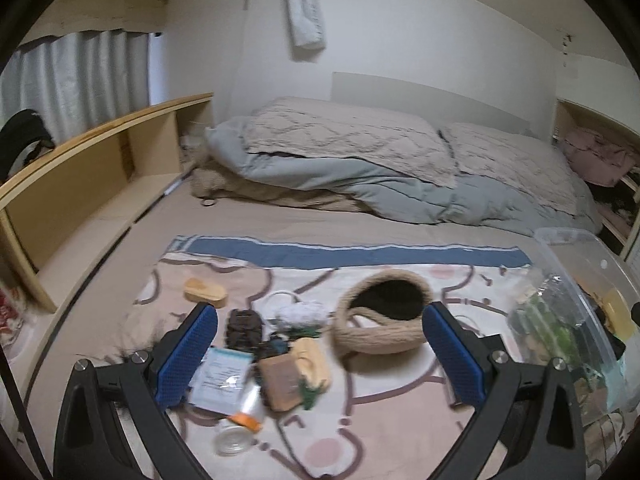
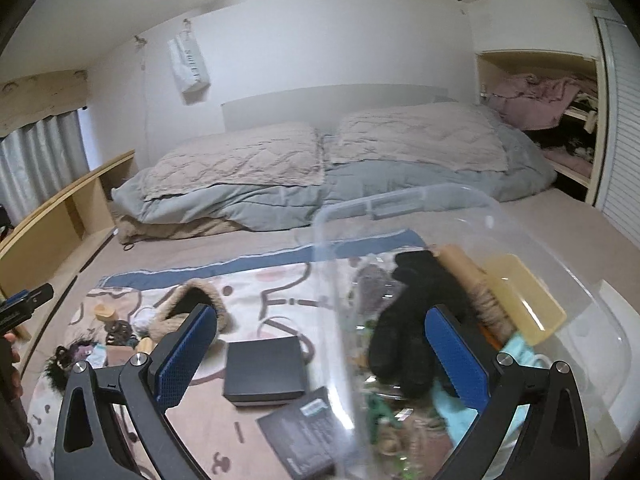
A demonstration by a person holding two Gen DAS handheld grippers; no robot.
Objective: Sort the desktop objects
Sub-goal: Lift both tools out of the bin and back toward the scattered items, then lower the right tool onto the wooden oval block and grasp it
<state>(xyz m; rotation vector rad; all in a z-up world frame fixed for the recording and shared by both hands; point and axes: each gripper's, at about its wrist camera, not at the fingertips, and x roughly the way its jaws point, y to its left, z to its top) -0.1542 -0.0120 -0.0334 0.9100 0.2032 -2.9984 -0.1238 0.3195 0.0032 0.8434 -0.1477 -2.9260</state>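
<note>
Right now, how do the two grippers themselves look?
Both the left gripper and the right gripper have black angular frames with round silver bolts. Their fingers carry flat blue pads with a dotted texture. No sleeves or cables show.

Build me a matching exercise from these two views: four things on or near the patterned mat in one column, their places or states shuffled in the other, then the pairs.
Things:
1. black glove
2. black box
3. knitted basket
4. right gripper

Places or states:
A. on the mat, left of the bin
B. fingers spread, holding nothing
C. inside the clear plastic bin
D. on the mat, dark opening facing the camera

Pairs: 1-C, 2-A, 3-D, 4-B
</note>
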